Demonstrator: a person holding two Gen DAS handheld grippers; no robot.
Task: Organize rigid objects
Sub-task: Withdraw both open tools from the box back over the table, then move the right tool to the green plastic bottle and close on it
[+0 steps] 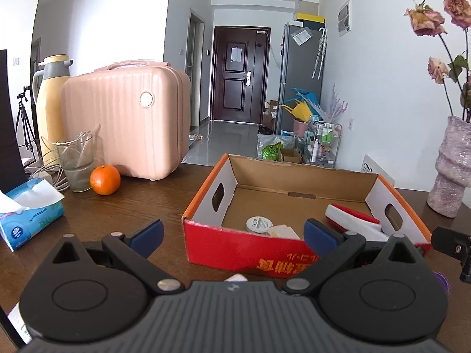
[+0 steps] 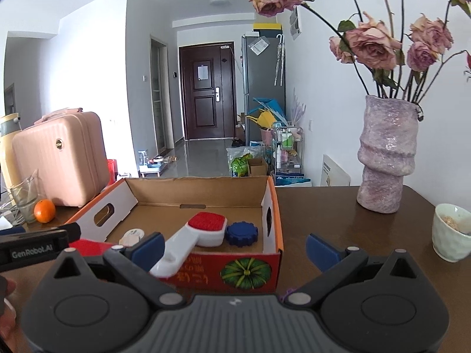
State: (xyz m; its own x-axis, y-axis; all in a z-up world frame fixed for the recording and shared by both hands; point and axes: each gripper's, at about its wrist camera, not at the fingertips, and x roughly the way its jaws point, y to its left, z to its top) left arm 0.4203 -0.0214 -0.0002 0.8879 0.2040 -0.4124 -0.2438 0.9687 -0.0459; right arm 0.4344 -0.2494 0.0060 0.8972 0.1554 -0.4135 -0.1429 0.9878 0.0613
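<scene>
Box, lower centre: holds brush, blue cap, white disc. Brush: light, stiff; grip handle. Left gripper, right gripper: jaws spread, empty.

Both cameras sit low over the brown table, looking forward along their own fingers toward the far dark door; the left wrist view stands close before the near-left part of the cardboard box; the right wrist view faces its near-right corner; both share the box, the pink suitcase at far left, and the purple vase at right.
</scene>
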